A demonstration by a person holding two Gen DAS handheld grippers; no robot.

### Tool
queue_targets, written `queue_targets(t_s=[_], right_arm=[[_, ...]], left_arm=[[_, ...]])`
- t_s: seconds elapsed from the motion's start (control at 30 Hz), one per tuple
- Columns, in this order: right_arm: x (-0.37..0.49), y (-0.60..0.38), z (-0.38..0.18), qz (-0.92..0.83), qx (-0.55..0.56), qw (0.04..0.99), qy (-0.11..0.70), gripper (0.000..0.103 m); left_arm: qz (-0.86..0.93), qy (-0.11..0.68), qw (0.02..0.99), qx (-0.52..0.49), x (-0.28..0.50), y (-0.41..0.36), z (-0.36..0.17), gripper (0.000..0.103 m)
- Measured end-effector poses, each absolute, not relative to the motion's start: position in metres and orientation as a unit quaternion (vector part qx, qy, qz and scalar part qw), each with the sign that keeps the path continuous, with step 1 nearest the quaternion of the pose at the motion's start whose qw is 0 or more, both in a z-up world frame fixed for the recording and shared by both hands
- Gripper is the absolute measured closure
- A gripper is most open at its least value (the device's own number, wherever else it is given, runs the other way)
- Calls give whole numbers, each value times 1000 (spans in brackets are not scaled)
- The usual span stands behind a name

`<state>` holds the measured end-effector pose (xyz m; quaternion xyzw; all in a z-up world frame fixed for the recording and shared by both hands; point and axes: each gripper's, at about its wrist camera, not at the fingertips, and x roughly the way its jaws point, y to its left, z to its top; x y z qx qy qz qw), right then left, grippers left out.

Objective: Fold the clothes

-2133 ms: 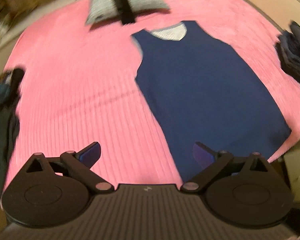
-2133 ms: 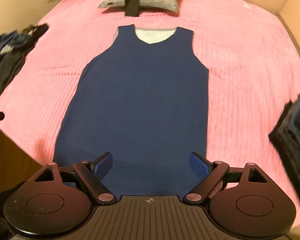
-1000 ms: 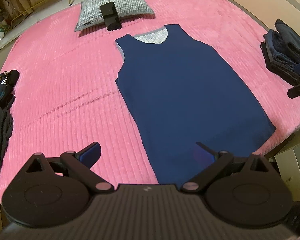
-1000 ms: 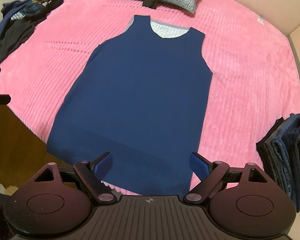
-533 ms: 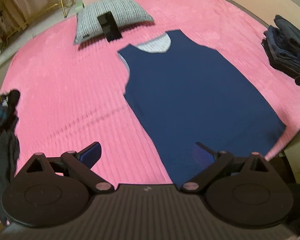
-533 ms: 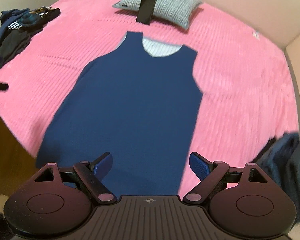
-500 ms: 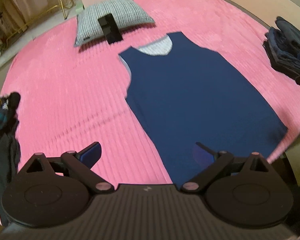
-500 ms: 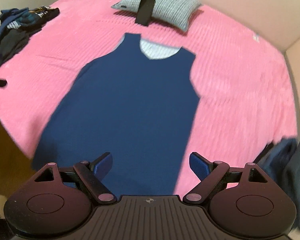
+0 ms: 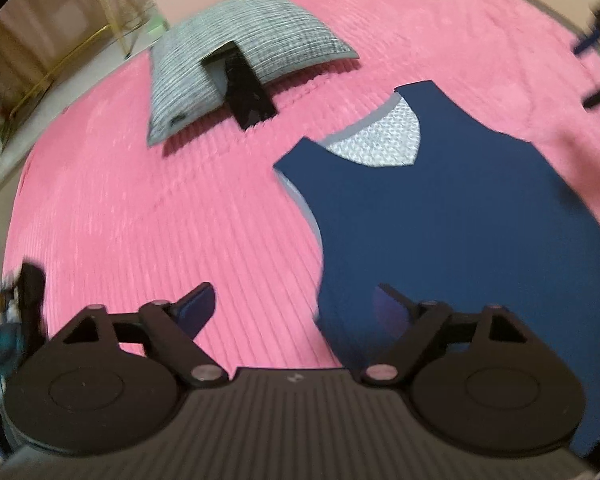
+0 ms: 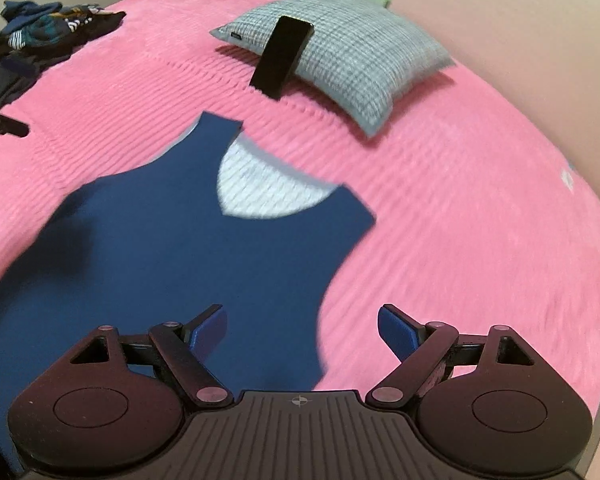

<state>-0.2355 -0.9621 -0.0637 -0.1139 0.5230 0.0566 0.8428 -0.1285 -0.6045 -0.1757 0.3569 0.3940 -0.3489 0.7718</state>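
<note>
A navy sleeveless top (image 9: 452, 216) with a pale mesh lining at the neck lies flat on the pink ribbed bedspread (image 9: 140, 220); it also shows in the right wrist view (image 10: 188, 256). My left gripper (image 9: 296, 304) is open and empty, hovering over the top's left side edge below the armhole. My right gripper (image 10: 302, 330) is open and empty, hovering over the top's right side edge below the other armhole. The hem is out of view.
A grey checked pillow (image 10: 352, 52) with a black phone (image 10: 282, 56) leaning on it lies beyond the neckline. A heap of dark clothes (image 10: 32, 36) sits at the bed's far left. A gold metal frame (image 9: 72, 52) stands beside the bed.
Both grippers have moved forward up the garment, from near the hem to the armhole area. The pillow and neckline appear larger and closer. Both jaws stay open.
</note>
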Motion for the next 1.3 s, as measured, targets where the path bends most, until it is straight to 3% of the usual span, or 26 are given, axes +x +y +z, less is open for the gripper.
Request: queue_targets(t_s=[0.07, 0.17, 0.23, 0.57, 0.73, 0.8, 0.83, 1.3], right_arm=[[-213, -971, -78, 62, -120, 843, 521, 32], [-179, -984, -99, 69, -129, 842, 519, 36], [-156, -992, -114, 74, -135, 842, 517, 46], [-62, -1030, -178, 96, -150, 831, 527, 51], [-38, -1040, -205, 113, -144, 816, 548, 53], [-33, -1042, -217, 120, -145, 808, 558, 65], [-31, -1043, -222, 123, -145, 804, 563, 65], [-23, -1069, -238, 145, -84, 790, 590, 66]], left_arm=[[-359, 388, 764, 369, -105, -624, -189, 31], [-373, 383, 756, 377, -64, -651, -209, 35], [-383, 379, 753, 379, -39, -670, -223, 36], [-424, 377, 729, 383, 51, -734, -305, 59], [-449, 384, 711, 382, 73, -746, -323, 62], [-453, 388, 705, 383, 81, -748, -328, 65], [-455, 391, 702, 383, 85, -749, -330, 67], [-483, 432, 654, 391, 102, -757, -353, 79]])
